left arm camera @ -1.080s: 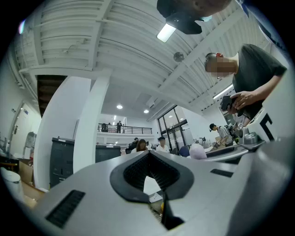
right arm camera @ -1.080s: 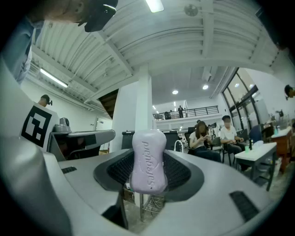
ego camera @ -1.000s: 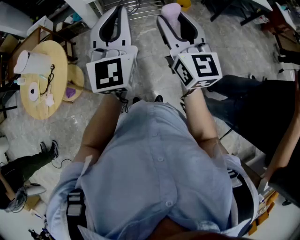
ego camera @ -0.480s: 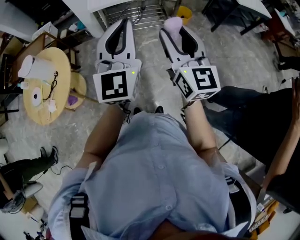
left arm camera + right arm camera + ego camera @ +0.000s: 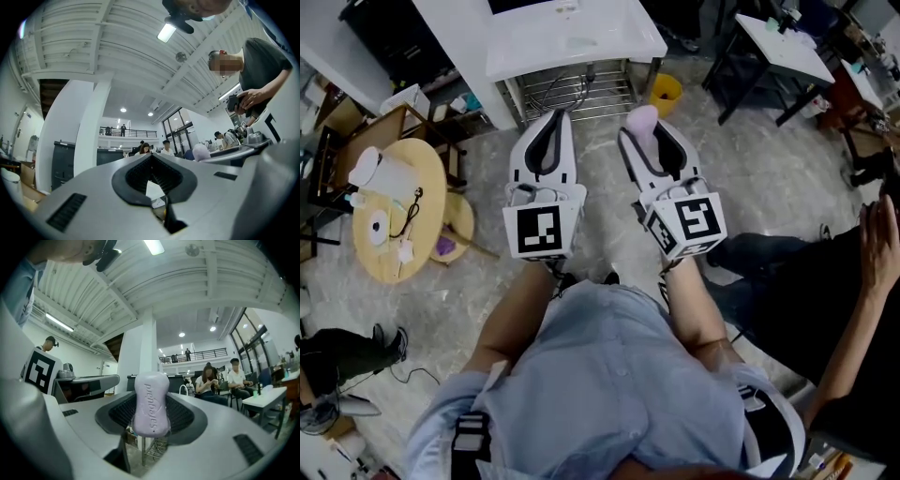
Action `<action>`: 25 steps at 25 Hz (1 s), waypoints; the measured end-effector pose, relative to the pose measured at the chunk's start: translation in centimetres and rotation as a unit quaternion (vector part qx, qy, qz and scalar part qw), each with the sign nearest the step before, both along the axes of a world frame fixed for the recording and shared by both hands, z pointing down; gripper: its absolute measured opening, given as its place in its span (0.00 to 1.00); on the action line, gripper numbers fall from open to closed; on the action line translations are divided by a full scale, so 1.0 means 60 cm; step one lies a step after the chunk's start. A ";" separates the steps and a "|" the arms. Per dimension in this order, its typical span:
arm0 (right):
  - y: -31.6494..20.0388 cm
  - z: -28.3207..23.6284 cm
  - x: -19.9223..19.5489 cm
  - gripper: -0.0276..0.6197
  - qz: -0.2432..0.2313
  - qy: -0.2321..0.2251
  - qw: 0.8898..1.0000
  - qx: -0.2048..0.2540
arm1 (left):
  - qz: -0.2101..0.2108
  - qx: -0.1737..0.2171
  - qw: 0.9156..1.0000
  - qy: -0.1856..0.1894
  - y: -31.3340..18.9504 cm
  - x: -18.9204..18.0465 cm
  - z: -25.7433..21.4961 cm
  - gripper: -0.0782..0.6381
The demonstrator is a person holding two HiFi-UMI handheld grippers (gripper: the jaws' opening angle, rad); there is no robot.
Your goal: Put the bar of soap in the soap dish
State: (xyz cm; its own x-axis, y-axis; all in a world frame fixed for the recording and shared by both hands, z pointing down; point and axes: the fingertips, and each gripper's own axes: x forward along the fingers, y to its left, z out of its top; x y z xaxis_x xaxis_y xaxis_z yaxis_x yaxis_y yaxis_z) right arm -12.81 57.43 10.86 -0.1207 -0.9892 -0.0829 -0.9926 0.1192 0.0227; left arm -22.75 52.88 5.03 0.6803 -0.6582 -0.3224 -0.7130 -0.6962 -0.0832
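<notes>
A pale lilac bar of soap (image 5: pixel 151 405) stands upright between the jaws of my right gripper (image 5: pixel 643 120), which is shut on it. In the head view the soap (image 5: pixel 641 119) pokes out past the jaw tips, above the floor in front of a white washbasin stand (image 5: pixel 581 42). My left gripper (image 5: pixel 555 116) is held beside it, to the left, with its jaws shut on nothing. In the left gripper view, only the room shows past the meeting tips of the left gripper (image 5: pixel 151 156). No soap dish can be made out in any view.
A wire rack (image 5: pixel 577 94) sits under the washbasin stand and a yellow bin (image 5: pixel 666 93) stands to its right. A round wooden table (image 5: pixel 398 211) with small items is at the left. A seated person's hand (image 5: pixel 879 246) and dark legs are at the right.
Both grippers have moved forward over the floor toward the white washbasin stand, which has come into view at the top. The soap stays held in the right gripper.
</notes>
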 end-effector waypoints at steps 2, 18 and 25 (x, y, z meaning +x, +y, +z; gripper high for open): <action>0.001 0.005 0.008 0.36 -0.009 0.003 1.000 -0.004 | -0.006 0.001 1.000 -0.007 0.000 0.009 0.007 0.12; -0.117 0.050 0.052 0.36 -0.011 -0.009 0.999 -0.030 | -0.015 -0.019 1.000 -0.014 -0.140 0.047 0.041 0.12; -0.233 0.056 0.072 0.36 -0.007 -0.013 0.999 -0.031 | 0.000 -0.020 1.000 -0.014 -0.259 0.080 0.043 0.12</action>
State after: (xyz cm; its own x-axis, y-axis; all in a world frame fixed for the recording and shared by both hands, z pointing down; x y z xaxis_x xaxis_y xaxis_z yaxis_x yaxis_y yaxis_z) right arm -8.47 43.43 14.24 -0.1334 -0.9908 -0.0246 -0.9910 0.1337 -0.0117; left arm -17.96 37.36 7.62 0.6881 -0.6704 -0.2778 -0.7113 -0.6988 -0.0754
